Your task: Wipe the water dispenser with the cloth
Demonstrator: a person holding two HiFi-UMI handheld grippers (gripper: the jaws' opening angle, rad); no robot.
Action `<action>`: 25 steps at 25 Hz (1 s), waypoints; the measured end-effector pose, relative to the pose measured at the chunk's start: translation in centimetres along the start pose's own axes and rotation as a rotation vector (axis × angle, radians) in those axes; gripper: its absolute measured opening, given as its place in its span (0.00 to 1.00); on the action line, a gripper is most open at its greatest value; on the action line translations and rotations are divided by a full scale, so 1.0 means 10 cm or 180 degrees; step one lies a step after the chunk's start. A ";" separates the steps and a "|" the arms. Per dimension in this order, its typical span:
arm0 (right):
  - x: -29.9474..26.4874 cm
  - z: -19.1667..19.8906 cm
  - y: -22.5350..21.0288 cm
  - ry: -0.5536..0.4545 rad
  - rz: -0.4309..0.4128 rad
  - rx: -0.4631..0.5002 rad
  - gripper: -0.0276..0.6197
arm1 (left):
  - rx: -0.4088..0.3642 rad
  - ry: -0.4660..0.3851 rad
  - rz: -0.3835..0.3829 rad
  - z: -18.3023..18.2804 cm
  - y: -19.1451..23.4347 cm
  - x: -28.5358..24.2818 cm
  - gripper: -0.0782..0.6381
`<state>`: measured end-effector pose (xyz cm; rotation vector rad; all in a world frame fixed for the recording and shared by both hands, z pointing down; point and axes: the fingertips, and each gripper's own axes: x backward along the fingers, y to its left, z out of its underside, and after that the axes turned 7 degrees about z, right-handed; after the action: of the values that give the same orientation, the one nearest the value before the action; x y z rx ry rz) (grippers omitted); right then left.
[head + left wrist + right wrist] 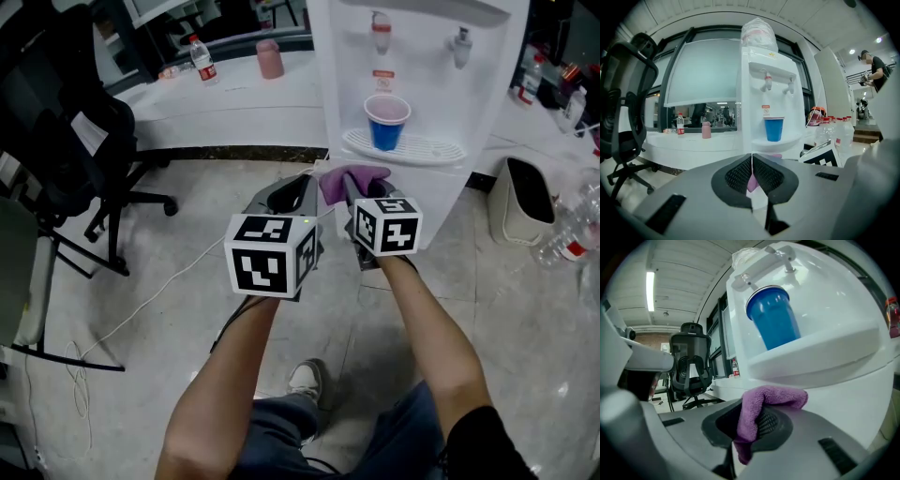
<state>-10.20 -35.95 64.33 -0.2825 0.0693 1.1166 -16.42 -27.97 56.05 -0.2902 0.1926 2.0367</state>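
The white water dispenser (412, 56) stands straight ahead, with a blue cup (386, 122) on its drip tray. My right gripper (361, 195) is shut on a purple cloth (352, 178), held just below the tray against the dispenser's front. In the right gripper view the cloth (764, 406) bulges out over the jaws of the right gripper (750, 423), under the tray and the cup (774, 317). My left gripper (298, 192) sits beside it, to the left, its jaws closed together and empty. In the left gripper view the left gripper (752, 169) points at the dispenser (768, 61).
A black office chair (66, 122) stands at the left. A curved white counter (234, 98) behind holds a water bottle (202, 61) and a pink cup (270, 58). A white bin (525, 202) and plastic bottles (567, 239) are at the right. A cable (150, 300) crosses the floor.
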 end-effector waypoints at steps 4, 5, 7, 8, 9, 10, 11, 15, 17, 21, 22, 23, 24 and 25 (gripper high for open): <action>0.16 -0.03 -0.23 -0.0039 0.0096 0.0059 0.10 | -0.0036 -0.0013 0.0047 -0.02 -0.10 -0.08 0.15; 0.20 -0.03 -0.29 -0.0041 0.0119 0.0089 0.10 | -0.0046 -0.0022 0.0052 -0.02 -0.13 -0.10 0.15; 0.29 -0.02 -0.41 -0.0048 0.0172 0.0123 0.10 | -0.0029 -0.0034 0.0068 -0.01 -0.19 -0.14 0.15; 0.34 -0.02 -0.49 -0.0056 0.0205 0.0116 0.10 | -0.0003 -0.0026 0.0085 0.00 -0.22 -0.17 0.15; 0.39 -0.03 -0.58 -0.0066 0.0243 0.0100 0.10 | 0.0019 -0.0010 0.0102 0.02 -0.25 -0.20 0.15; 0.43 -0.03 -0.66 -0.0078 0.0287 0.0083 0.10 | 0.0023 0.0011 0.0117 0.04 -0.29 -0.23 0.15; 0.48 -0.04 -0.74 -0.0090 0.0331 0.0068 0.10 | 0.0008 0.0029 0.0130 0.05 -0.32 -0.26 0.15; 0.66 -0.08 -1.01 -0.0124 0.0473 0.0040 0.10 | -0.0025 0.0042 0.0179 0.06 -0.43 -0.33 0.15; 0.74 -0.09 -1.14 -0.0131 0.0533 0.0037 0.10 | -0.0033 0.0038 0.0198 0.06 -0.49 -0.36 0.15; 0.91 -0.07 -1.41 -0.0145 0.0673 0.0004 0.10 | -0.0093 0.0046 0.0250 0.05 -0.62 -0.42 0.15; 0.95 -0.06 -1.47 -0.0143 0.0708 0.0002 0.10 | -0.0091 0.0048 0.0259 0.05 -0.64 -0.43 0.15; 0.99 -0.06 -1.53 -0.0141 0.0744 0.0003 0.10 | -0.0089 0.0050 0.0268 0.05 -0.66 -0.45 0.15; 1.03 -0.06 -1.59 -0.0141 0.0781 0.0007 0.10 | -0.0090 0.0053 0.0279 0.05 -0.69 -0.46 0.15; 1.07 -0.06 -1.65 -0.0142 0.0817 0.0011 0.10 | -0.0094 0.0057 0.0290 0.05 -0.71 -0.47 0.15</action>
<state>9.32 -33.42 64.76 -0.2499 0.0692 1.3768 -8.08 -28.57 57.83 -0.3234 0.1902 2.1292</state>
